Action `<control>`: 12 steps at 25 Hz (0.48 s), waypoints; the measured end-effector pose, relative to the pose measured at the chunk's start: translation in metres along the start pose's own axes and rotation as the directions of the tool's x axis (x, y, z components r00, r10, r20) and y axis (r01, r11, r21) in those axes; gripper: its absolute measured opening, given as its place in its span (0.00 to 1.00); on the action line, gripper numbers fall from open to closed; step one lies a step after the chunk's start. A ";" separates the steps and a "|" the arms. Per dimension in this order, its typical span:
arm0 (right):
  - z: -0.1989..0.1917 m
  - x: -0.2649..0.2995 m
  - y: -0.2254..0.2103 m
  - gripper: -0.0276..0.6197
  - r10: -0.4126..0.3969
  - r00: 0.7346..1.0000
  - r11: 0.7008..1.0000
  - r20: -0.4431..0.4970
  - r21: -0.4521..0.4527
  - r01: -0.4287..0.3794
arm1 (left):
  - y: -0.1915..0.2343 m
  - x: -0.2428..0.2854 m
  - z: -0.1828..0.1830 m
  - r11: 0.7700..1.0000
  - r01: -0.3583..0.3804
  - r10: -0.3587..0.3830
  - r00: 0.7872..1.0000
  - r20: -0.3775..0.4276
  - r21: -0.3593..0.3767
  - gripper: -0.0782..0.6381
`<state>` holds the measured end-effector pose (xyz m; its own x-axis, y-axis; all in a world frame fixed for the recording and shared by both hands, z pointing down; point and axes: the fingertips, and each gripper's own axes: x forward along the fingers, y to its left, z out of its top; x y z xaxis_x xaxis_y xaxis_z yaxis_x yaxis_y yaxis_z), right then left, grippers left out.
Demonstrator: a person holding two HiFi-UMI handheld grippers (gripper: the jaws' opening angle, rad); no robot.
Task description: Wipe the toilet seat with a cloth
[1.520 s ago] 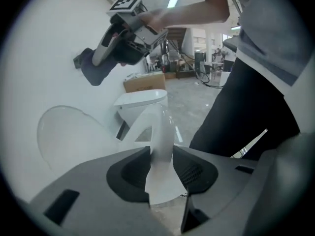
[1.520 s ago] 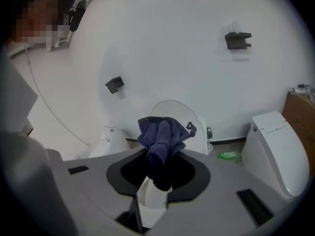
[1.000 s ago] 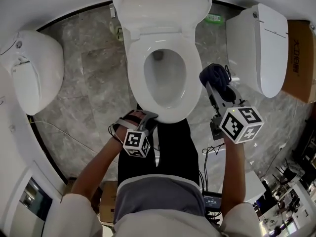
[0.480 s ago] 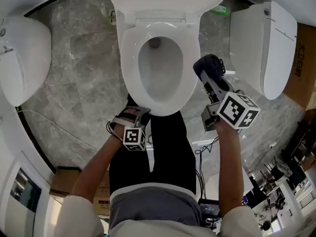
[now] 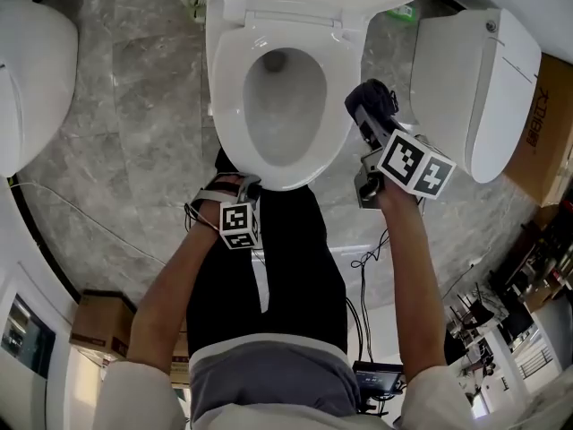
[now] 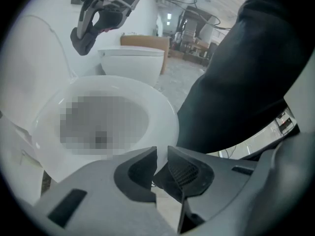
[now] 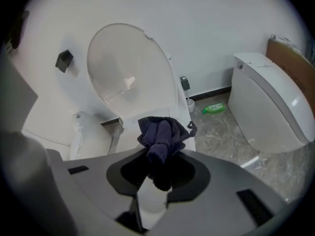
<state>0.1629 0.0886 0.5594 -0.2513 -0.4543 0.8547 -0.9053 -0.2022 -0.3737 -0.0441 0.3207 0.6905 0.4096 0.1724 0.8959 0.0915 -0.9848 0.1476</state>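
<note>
Moved: both grippers sit lower and closer to the toilet than a second ago, and the bowl has slid up the head view.
Left gripper (image 5: 242, 184): hovers at the front rim of the toilet seat (image 5: 228, 124); its jaws have just been closing and now stand a narrow slit apart, with nothing pinched between them (image 6: 162, 154).
Right gripper (image 5: 367, 119): jaws clamped on a dark blue cloth (image 7: 162, 136).
Cloth and fingers: the bunched bulk sticks out past the fingertips (image 7: 184, 157), while a fold hangs back between the pads.
Cloth position: at the right side of the seat, over its outer edge (image 5: 372, 97); whether it touches the seat cannot be told. It also shows held aloft in the left gripper view (image 6: 86, 38).
Toilet: lid (image 7: 130, 73) raised, seat down (image 6: 157, 112), bowl open.
Person: stands in dark trousers (image 5: 286, 267) at the bowl's front.
Surroundings: a second toilet (image 5: 466, 88) stands to the right, a green bottle (image 7: 214, 108) lies on the grey marble floor (image 5: 152, 124) between them, and a cardboard box (image 5: 546, 106) sits at the far right.
</note>
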 end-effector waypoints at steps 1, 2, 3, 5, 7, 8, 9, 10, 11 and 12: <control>-0.001 0.006 -0.001 0.17 -0.011 1.000 1.000 -0.004 -0.018 0.011 | 0.002 0.001 0.000 1.000 0.005 -0.005 1.000 -0.003 -0.028 0.20; -0.003 0.013 -0.002 0.17 -0.023 1.000 0.999 -0.010 -0.031 0.023 | 0.006 0.001 0.002 0.998 0.003 -0.003 1.000 0.001 -0.064 0.18; -0.005 0.019 -0.004 0.17 -0.036 0.999 0.998 -0.017 -0.042 0.035 | 0.010 -0.001 0.003 0.995 -0.009 0.010 1.000 0.012 -0.104 0.12; -0.010 0.034 -0.006 0.17 -0.055 0.998 0.997 -0.034 -0.060 0.053 | 0.023 -0.009 0.001 0.979 -0.037 0.045 0.998 0.039 -0.200 0.12; -0.014 0.049 -0.006 0.17 -0.060 0.997 0.996 -0.052 -0.072 0.056 | 0.037 -0.023 -0.002 0.944 -0.053 0.080 0.994 0.070 -0.325 0.12; -0.015 0.057 -0.006 0.17 -0.062 0.996 0.995 -0.060 -0.076 0.058 | 0.043 -0.033 -0.003 0.918 -0.058 0.100 0.991 0.088 -0.392 0.12; -0.017 0.064 -0.006 0.17 -0.067 0.996 0.995 -0.066 -0.078 0.062 | 0.050 -0.044 -0.003 0.888 -0.062 0.125 0.986 0.109 -0.456 0.12; -0.017 0.072 -0.007 0.17 -0.073 0.995 0.995 -0.072 -0.076 0.067 | 0.057 -0.056 -0.001 0.855 -0.066 0.155 0.979 0.132 -0.515 0.12; -0.018 0.079 -0.008 0.17 -0.079 0.994 0.995 -0.078 -0.068 0.074 | 0.063 -0.069 0.001 0.820 -0.071 0.190 0.970 0.154 -0.568 0.12; -0.018 0.086 -0.008 0.17 -0.084 0.993 0.995 -0.082 -0.054 0.079 | 0.070 -0.082 0.003 0.785 -0.075 0.227 0.958 0.173 -0.616 0.12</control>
<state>0.1421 0.0663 0.6423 -0.2019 -0.3629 0.9097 -0.9396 -0.1905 -0.2845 -0.0685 0.2379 0.6260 0.5703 -0.0548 0.8196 -0.5176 -0.7987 0.3068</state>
